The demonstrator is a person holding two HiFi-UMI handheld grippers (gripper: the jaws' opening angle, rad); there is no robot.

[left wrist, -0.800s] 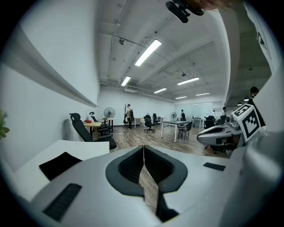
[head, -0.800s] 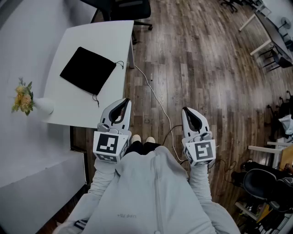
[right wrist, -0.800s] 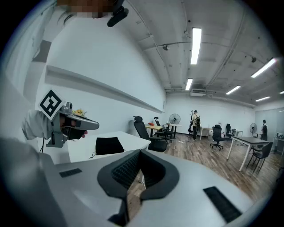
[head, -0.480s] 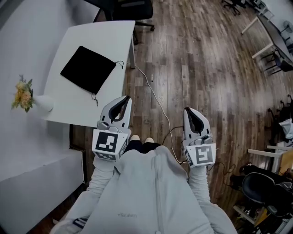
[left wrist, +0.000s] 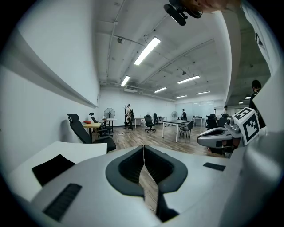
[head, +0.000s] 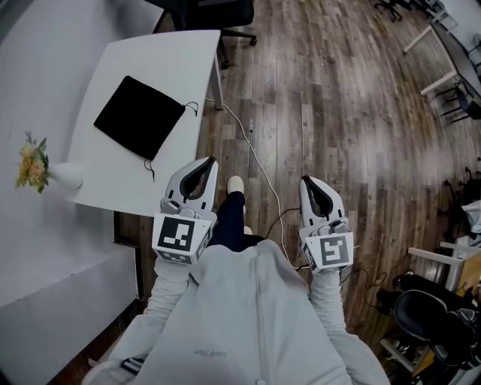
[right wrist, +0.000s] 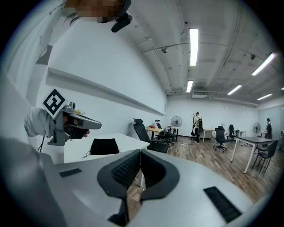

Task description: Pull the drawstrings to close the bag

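Note:
A flat black drawstring bag [head: 138, 116] lies on a white table [head: 176, 60] at the upper left of the head view, thin cords trailing from two of its corners. It also shows in the left gripper view as the bag [left wrist: 51, 168] and in the right gripper view as the bag [right wrist: 104, 146]. My left gripper [head: 204, 163] hovers near the table's front edge, shut and empty. My right gripper [head: 310, 183] hangs over the wooden floor, well right of the table, also shut with nothing in it.
A small vase of yellow flowers [head: 34, 167] stands at the table's left edge. A black office chair [head: 214, 15] sits behind the table. A white cable [head: 255, 162] runs across the floor between the grippers. Desks and chairs [head: 451, 83] stand far right.
The person has taken a step, one foot now forward between the grippers. The table and bag have shifted slightly left and up in the view. Both grippers stay shut.

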